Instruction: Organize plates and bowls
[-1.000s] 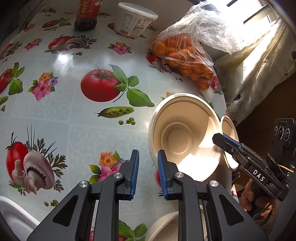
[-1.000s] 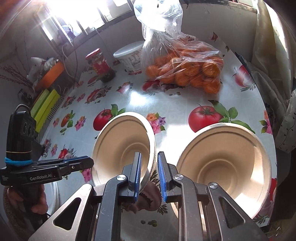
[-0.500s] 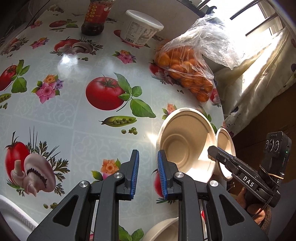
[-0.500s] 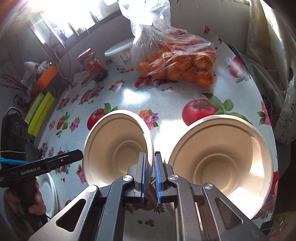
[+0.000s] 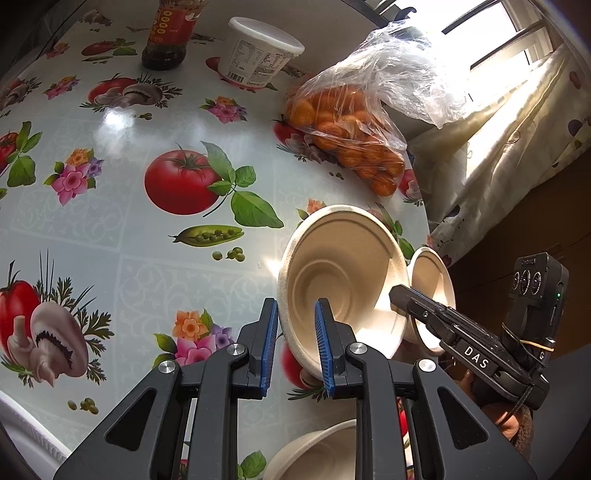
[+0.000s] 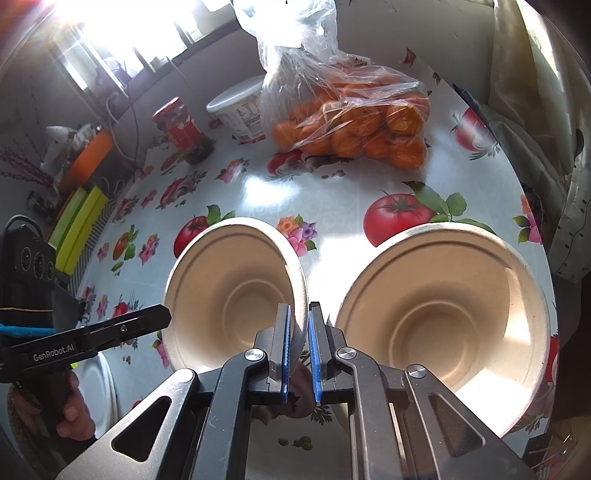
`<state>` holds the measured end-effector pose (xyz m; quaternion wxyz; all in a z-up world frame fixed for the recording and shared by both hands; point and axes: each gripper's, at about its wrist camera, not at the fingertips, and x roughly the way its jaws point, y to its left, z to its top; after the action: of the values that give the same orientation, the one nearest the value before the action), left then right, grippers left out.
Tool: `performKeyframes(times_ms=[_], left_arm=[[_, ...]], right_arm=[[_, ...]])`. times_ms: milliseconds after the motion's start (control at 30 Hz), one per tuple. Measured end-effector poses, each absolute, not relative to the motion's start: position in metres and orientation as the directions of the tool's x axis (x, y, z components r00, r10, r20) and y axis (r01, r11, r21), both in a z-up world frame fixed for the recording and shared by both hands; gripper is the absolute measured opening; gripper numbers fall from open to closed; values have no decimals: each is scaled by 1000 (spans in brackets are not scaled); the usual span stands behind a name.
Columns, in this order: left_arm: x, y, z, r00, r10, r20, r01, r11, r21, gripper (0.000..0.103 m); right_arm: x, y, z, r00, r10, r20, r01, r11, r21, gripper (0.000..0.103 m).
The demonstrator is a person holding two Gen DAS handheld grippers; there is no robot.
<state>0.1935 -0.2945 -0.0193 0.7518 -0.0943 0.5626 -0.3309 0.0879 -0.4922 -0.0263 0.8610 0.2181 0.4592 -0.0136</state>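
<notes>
Round surface [image 6: 332, 206] covered in glossy vegetable-print oilcloth. Large beige moulded-fibre bowl [image 6: 436, 306] is set near its right edge. Tilted beige moulded-fibre bowl [image 6: 229, 295], lifted off the surface, is pinched at its rim by the right gripper [image 6: 298, 354]. Left gripper [image 5: 295, 343] is spread, straddling its opposite rim [image 5: 284, 295]; contact cannot be told. Clear plastic bag of oranges [image 6: 351, 122] is placed beyond.

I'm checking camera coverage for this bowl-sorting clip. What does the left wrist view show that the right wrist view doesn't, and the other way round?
Left wrist only: a third bowl's rim at the bottom edge, a curtain, and the printed pea pod.

Right wrist only: yellow-green boxes and an orange item beyond the table.

Both: the tilted bowl pinched at its rim by the right hand-held gripper, the second bowl, the bag of oranges, the white tub, and the jar.
</notes>
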Motion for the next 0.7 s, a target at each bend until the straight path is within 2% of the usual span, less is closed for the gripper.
performKeyframes(times_ms=[700], left_arm=[[146,-268,8,166,-582,-796,439,766,-469,21]], right_arm=[[30,-459,15,655,195,-730,172,902,395,11]])
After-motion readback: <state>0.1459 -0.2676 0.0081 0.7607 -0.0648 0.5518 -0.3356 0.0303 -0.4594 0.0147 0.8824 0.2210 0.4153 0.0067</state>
